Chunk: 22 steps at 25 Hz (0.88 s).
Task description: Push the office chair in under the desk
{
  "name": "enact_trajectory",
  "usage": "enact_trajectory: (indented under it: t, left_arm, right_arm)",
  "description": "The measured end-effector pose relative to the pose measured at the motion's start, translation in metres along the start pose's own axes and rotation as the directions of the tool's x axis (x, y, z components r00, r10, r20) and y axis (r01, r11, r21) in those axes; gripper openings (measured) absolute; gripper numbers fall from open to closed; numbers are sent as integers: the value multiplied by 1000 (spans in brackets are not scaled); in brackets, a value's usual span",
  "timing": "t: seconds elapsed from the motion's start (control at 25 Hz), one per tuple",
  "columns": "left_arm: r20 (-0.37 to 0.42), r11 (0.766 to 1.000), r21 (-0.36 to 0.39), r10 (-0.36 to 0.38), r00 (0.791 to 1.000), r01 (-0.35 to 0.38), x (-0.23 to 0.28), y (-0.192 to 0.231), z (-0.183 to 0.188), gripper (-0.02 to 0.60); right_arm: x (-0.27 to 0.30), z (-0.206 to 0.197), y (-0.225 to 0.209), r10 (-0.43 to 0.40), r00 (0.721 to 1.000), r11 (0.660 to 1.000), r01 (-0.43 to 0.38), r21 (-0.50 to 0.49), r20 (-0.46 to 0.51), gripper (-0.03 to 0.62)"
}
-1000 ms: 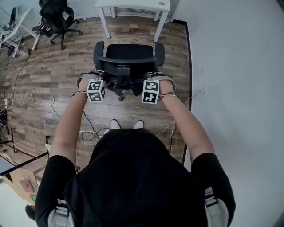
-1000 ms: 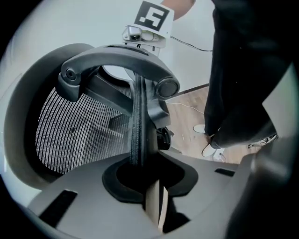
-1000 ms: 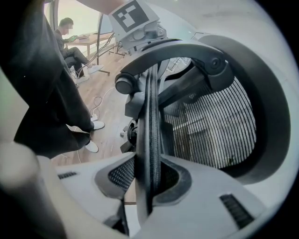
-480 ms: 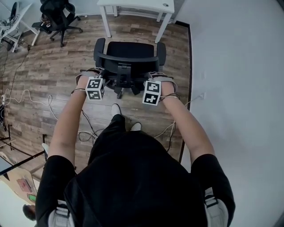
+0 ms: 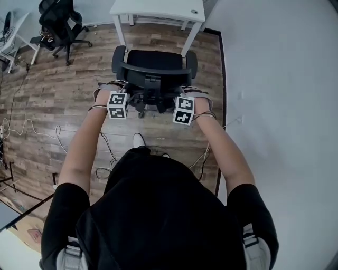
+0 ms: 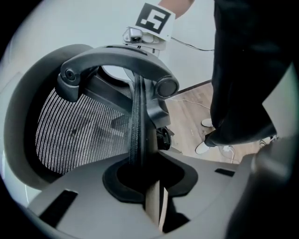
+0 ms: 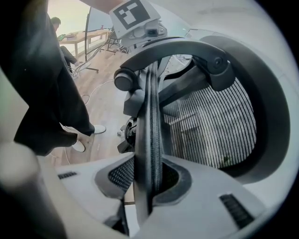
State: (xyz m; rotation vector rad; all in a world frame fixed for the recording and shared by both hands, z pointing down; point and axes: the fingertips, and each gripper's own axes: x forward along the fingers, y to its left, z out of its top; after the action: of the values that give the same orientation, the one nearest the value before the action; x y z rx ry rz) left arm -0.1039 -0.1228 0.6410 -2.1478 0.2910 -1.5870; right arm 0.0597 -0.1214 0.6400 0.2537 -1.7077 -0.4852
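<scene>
The black office chair (image 5: 153, 63) stands on the wood floor with its seat facing the white desk (image 5: 158, 8), just in front of the desk's legs. My left gripper (image 5: 117, 104) clamps the left edge of the mesh backrest, and my right gripper (image 5: 184, 109) clamps the right edge. In the left gripper view the backrest rim (image 6: 137, 135) runs straight down between the jaws of the left gripper (image 6: 145, 175). The right gripper view shows the rim (image 7: 152, 140) wedged the same way in the right gripper (image 7: 149, 179). Both grippers are shut on the backrest.
A second black chair (image 5: 58, 23) stands at the back left beside a white table (image 5: 10, 39). Loose cables (image 5: 31, 126) lie on the floor at the left. A white wall (image 5: 280, 79) with a dark skirting (image 5: 224, 95) runs close along the right.
The chair and both grippers have moved forward, closer to the desk, which now shows more fully. The person has stepped forward; only one shoe shows now.
</scene>
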Motion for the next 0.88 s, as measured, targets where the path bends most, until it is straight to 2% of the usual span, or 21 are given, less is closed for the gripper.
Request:
enact_trajectory:
  t: [0.88]
  left_arm:
    - [1,1000,17,-17,1000,17,59,136,-50,69]
  right_arm:
    - [65,-12,-136,-41,999,999,42,16,-17,91]
